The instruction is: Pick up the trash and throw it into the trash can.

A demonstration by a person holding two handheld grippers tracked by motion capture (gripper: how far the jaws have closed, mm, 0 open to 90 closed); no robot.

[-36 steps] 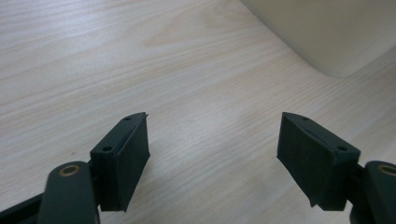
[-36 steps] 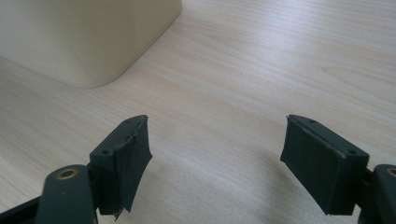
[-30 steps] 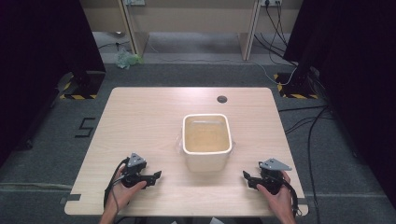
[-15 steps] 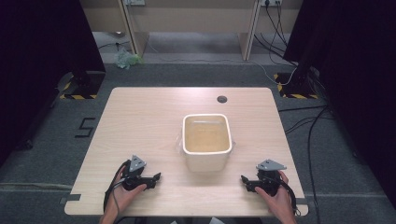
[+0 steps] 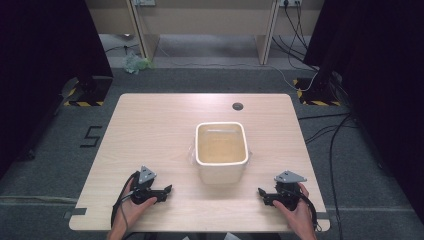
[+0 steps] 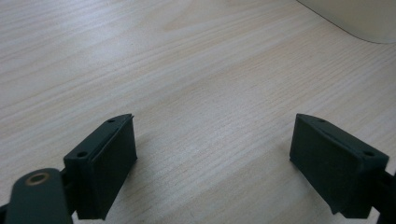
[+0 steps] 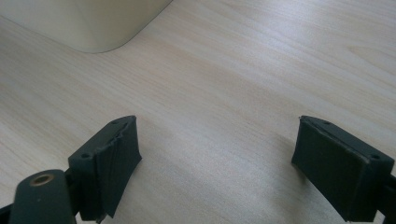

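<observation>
high view: a cream tub (image 5: 222, 150) stands upright, mouth up, a little right of the middle of the table (image 5: 150, 125), nearer the near edge than the far one. its rounded-rectangle rim runs slightly longer from the near edge toward the far edge than across. bare wood lies open on every side of it, widest toward the left edge and the far left corner; a small dark round fitting (image 5: 237, 106) sits near the far edge, well apart from the tub.

the left gripper (image 5: 165, 190) rests by the near edge, left of the tub, its jaws pointing toward the right edge; the right gripper (image 5: 262, 193) rests by the near edge close to the near right corner, its jaws pointing toward the left edge. both are clear of the tub. each pair of jaws has just been opening and stands wide apart with nothing but wood between them.

left gripper view and right gripper view: one rounded lower corner of the tub enters at the top, cut off by the frame. the tub's contents cannot be made out; something pale and clear at its left side is too small to identify. both forearms are cut off at the lower frame.
</observation>
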